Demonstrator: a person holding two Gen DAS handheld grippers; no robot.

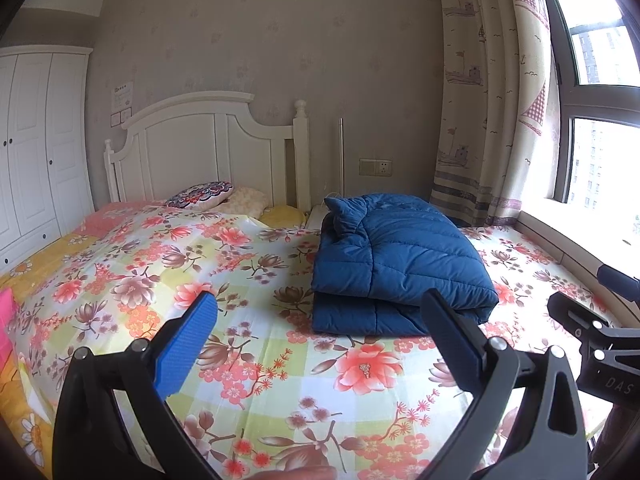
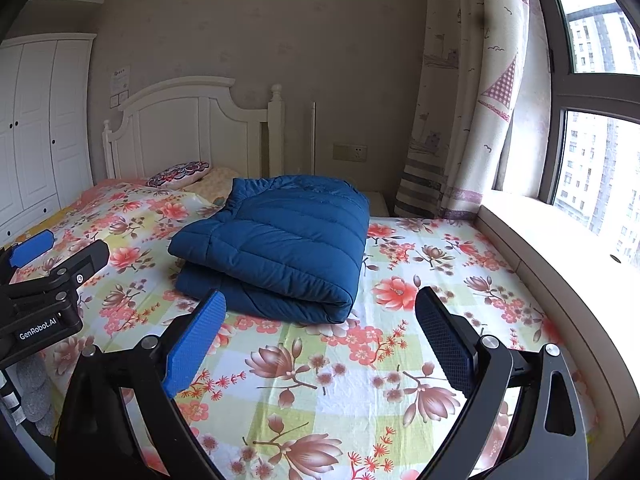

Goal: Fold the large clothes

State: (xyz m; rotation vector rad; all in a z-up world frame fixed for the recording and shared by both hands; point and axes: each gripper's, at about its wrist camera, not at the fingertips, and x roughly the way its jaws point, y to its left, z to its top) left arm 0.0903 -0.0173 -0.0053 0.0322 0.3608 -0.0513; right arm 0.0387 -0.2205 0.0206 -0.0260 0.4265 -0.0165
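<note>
On a bed with a flowered sheet [image 2: 320, 384] lies a blue padded jacket [image 2: 280, 240], folded into a thick, squarish bundle. Its quilted cloth shows stitched bands running across the top, and the fold doubles it into two puffy layers, with a rounded folded edge facing the cameras. One corner of cloth sticks up at the far end in the left wrist view. The bundle sits toward the window side of the bed, resting flat on the sheet, near the pillows [image 1: 200, 195] but apart from them.

Both grippers hang above the sheet on the near side of the jacket, touching nothing. The left gripper [image 1: 320, 344] has its two fingers spread wide apart, with a blue ribbed pad [image 1: 188, 348] on the inner face of one. The right gripper [image 2: 320, 340] is likewise spread wide, holding nothing, and the jacket's near edge shows between its fingers.

Behind the bed stand a white headboard [image 1: 208, 144] and a white wardrobe [image 1: 36, 152]. A patterned curtain [image 1: 480, 100] hangs beside a bright window [image 2: 600, 140].
</note>
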